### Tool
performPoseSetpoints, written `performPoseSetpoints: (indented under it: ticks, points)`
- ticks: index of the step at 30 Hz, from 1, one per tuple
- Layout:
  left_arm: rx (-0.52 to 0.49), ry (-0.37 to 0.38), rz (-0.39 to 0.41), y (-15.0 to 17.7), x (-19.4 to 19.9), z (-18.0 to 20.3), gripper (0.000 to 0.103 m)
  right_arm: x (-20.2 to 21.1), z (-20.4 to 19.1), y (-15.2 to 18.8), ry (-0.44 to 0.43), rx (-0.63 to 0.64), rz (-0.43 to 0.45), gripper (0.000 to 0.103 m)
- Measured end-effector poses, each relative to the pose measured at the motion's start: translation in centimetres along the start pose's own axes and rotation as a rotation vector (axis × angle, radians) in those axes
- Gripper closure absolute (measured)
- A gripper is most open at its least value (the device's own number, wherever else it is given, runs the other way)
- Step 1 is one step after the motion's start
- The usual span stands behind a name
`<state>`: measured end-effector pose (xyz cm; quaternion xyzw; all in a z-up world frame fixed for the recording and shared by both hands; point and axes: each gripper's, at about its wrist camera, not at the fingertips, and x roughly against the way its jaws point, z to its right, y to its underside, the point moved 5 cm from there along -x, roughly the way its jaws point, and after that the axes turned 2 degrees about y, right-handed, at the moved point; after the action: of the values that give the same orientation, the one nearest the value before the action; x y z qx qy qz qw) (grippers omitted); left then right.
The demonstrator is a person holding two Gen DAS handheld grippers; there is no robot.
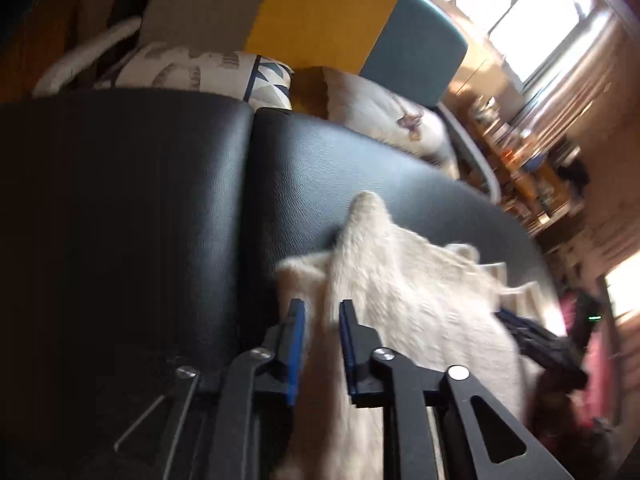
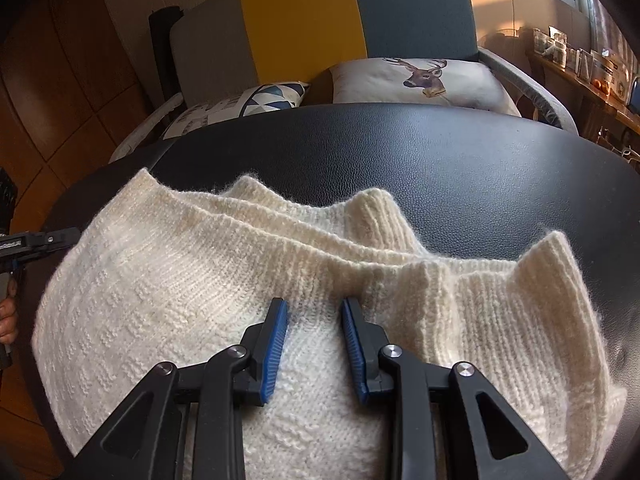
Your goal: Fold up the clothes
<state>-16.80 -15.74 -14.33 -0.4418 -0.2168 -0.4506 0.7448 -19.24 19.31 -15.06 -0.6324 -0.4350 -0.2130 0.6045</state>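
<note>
A cream knit sweater (image 2: 168, 300) lies rumpled on a black leather surface (image 2: 440, 168), its ribbed edge standing up in peaks at the far side. My right gripper (image 2: 314, 304) hovers low over the middle of the sweater, open, with flat knit showing between its blue pads. In the left wrist view the sweater (image 1: 400, 280) is blurred, and a thick fold of it runs between the fingers of my left gripper (image 1: 322, 308), which is shut on it. The right gripper (image 1: 536, 336) shows at that view's right edge. The left gripper (image 2: 40, 240) and a hand (image 2: 8, 320) show at the right wrist view's left edge.
Behind the leather surface stands a sofa with a grey, yellow and teal back (image 2: 304, 20). On it lie a deer-print cushion (image 2: 420, 80) and a triangle-pattern cushion (image 2: 256, 100). A cluttered shelf (image 2: 580, 64) runs along the right wall under a window. Wood flooring (image 2: 36, 120) lies to the left.
</note>
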Motion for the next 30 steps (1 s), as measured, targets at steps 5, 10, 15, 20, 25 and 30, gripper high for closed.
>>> performPoseSetpoints:
  ticks: [5,10,15,20,25,30]
  points:
    - [0.044,0.090,-0.018,4.6,4.1,-1.2,0.061,0.4,0.5,-0.2,-0.056,-0.062,-0.033,0.075]
    - [-0.063,0.164,-0.015,8.1,6.5,3.2,0.053,7.7,2.8,0.2,-0.344,-0.291,0.061,0.074]
    - [-0.250,0.243,-0.080,9.2,3.7,12.7,0.051,15.6,8.2,5.6,-0.401,-0.302,0.064,0.069]
    - [-0.432,0.294,-0.170,10.6,-1.8,22.8,0.050,17.2,12.8,13.3,-0.456,-0.328,-0.094,0.064]
    - [-0.584,0.280,-0.262,12.6,-7.5,30.0,0.050,15.0,13.2,15.8,-0.545,-0.335,-0.127,0.064]
    - [-0.623,0.243,-0.316,13.1,-10.5,31.7,0.050,13.0,13.0,15.8,-0.671,-0.351,-0.105,0.064]
